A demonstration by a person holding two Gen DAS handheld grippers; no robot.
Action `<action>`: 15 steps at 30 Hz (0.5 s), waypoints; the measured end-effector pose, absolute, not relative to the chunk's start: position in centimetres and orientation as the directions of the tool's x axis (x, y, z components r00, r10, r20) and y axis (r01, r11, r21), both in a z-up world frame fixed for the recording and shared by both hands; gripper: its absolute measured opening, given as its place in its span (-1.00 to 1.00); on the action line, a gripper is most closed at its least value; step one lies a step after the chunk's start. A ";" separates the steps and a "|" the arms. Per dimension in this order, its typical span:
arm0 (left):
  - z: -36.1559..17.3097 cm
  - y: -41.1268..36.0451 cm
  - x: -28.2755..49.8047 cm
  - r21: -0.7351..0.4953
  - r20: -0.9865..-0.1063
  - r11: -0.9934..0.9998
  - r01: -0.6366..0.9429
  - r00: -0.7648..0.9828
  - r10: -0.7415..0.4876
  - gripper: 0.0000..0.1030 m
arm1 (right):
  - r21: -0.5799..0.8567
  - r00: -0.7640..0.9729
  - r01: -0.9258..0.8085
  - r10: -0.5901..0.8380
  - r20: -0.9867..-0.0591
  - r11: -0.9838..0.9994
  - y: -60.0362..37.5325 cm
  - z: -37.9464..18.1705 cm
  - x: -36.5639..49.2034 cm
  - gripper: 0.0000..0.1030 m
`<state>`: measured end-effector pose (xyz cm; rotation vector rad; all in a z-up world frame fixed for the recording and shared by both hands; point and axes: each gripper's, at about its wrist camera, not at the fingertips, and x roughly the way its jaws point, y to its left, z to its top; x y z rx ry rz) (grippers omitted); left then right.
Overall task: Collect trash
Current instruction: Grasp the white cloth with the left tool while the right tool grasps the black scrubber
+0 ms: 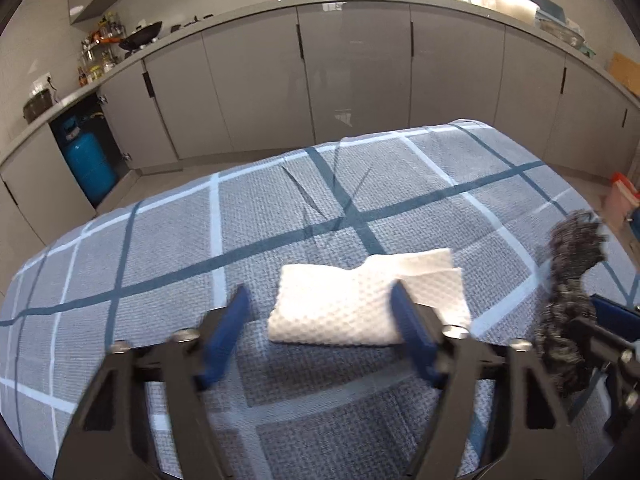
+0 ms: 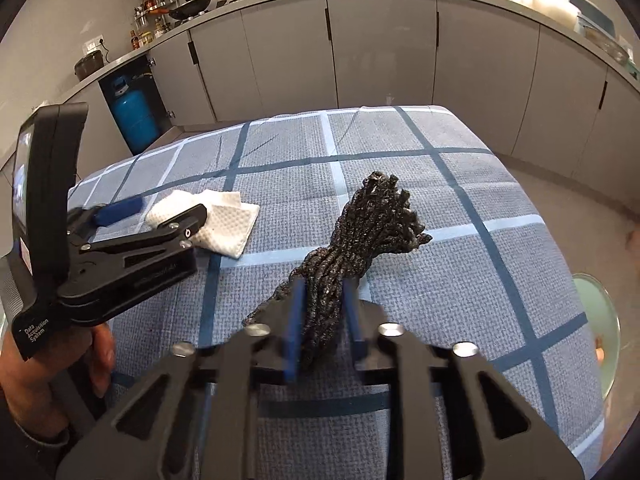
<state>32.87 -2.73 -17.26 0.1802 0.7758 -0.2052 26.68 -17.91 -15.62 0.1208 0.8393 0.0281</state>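
A folded white paper towel point(image 1: 352, 300) lies on the blue checked tablecloth point(image 1: 160, 240). My left gripper point(image 1: 322, 320) stands open around its near end: the right blue finger point(image 1: 404, 320) overlaps the towel, while the left one stays a little clear of its edge. The right wrist view shows the same towel point(image 2: 236, 220) under the left gripper point(image 2: 168, 208). My right gripper point(image 2: 324, 312) is shut on a black stringy bundle point(image 2: 376, 216), whose frayed end sticks out beyond the fingers. That bundle point(image 1: 572, 264) also shows at the right edge of the left wrist view.
Grey kitchen cabinets point(image 1: 352, 80) curve around behind the table. A blue gas cylinder point(image 1: 86, 160) stands in an open cabinet at the left. A pale green round container point(image 2: 600, 320) sits below the table's right edge. A person's hand point(image 2: 40, 368) grips the left tool.
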 end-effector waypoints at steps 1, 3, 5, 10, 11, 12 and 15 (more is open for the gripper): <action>-17.4 -2.7 32.9 0.074 -0.715 0.963 0.260 0.687 -0.131 0.07 | 0.119 0.668 0.024 0.073 -0.740 0.993 -17.9 -15.7 26.8 -0.06; -17.4 -2.6 33.0 0.062 -0.717 0.962 0.265 0.683 -0.142 -0.12 | 0.120 0.664 0.025 0.073 -0.744 0.992 -17.8 -16.0 27.1 -0.06; -17.4 -2.4 33.0 0.035 -0.717 0.961 0.273 0.677 -0.166 -0.25 | 0.116 0.656 0.027 0.070 -0.752 0.993 -17.6 -16.3 27.4 -0.06; -17.3 -2.0 32.9 0.008 -0.704 0.963 0.271 0.685 -0.187 -0.70 | 0.145 0.637 0.027 0.095 -0.765 0.989 -17.5 -17.2 27.5 -0.32; -17.2 -2.0 32.9 0.007 -0.703 0.963 0.271 0.686 -0.188 -0.72 | 0.141 0.640 0.021 0.095 -0.762 0.990 -17.4 -17.1 27.4 -0.38; -17.2 -2.0 32.8 0.007 -0.701 0.963 0.270 0.688 -0.188 -0.74 | 0.133 0.643 0.016 0.091 -0.760 0.991 -17.2 -17.0 27.3 -0.54; -17.1 -2.1 32.7 0.011 -0.695 0.962 0.271 0.694 -0.188 -0.78 | 0.127 0.649 -0.005 0.100 -0.755 0.992 -16.8 -16.5 27.0 -0.73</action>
